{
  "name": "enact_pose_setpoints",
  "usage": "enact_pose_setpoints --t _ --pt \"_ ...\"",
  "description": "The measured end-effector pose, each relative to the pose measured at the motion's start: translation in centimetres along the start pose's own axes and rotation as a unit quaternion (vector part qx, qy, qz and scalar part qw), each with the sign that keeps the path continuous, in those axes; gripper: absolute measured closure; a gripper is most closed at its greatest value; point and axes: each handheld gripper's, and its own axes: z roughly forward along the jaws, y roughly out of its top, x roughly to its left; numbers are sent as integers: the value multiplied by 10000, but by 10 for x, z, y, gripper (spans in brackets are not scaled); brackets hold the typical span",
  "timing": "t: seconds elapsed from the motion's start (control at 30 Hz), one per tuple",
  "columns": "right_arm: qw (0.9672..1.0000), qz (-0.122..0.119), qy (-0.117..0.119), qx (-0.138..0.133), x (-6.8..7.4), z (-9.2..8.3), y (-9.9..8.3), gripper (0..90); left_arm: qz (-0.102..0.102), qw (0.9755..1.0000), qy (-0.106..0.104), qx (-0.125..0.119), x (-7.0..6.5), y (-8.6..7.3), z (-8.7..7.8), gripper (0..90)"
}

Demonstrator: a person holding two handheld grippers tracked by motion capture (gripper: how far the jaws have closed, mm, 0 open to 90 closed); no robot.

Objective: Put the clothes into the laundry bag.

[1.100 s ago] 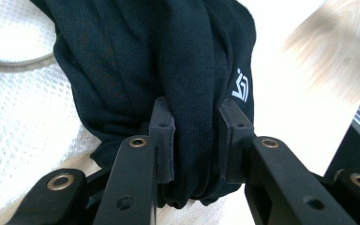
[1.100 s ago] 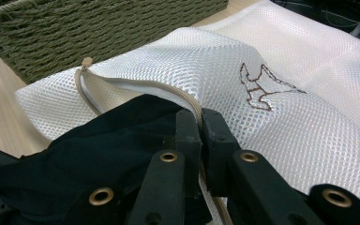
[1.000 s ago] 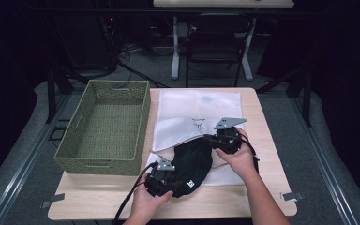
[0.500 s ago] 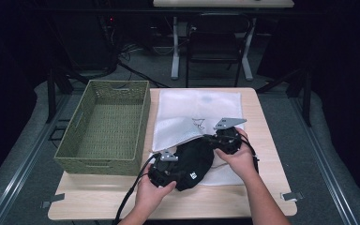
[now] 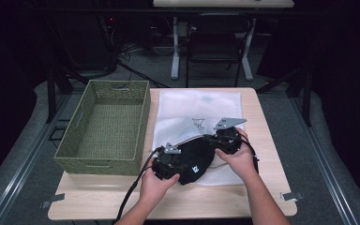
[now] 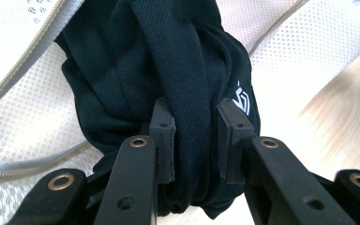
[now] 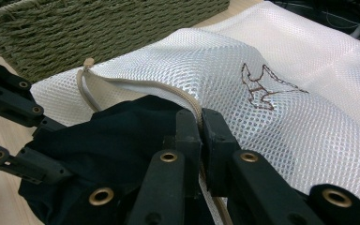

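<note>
One black garment (image 5: 192,161) lies half inside one white mesh laundry bag (image 5: 201,110) beside one green woven basket (image 5: 105,124). The left gripper (image 6: 194,133) clamps the garment's bunched fabric; the right gripper (image 7: 200,126) pinches the bag's zipper edge, jaws nearly together

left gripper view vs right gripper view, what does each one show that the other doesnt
Left gripper view: the left gripper clamped on a bunched fold of the black garment, and the garment's small white logo. Right gripper view: the right gripper pinched shut on the zipper edge of the white mesh bag, the bag's brown embroidered mark, and the green woven basket. Both: the garment, the bag and the wooden table.
</note>
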Motion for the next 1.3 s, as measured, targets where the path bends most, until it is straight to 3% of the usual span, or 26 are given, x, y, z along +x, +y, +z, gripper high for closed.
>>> enact_pose_setpoints --t 0.73,1.3 --pt "10000 -14 10 -9 1 0 0 864 -84 9999 72 -59 5 12 14 718" --pt "10000 -30 26 -19 2 0 1 864 -176 9996 179 -134 8 21 35 710"
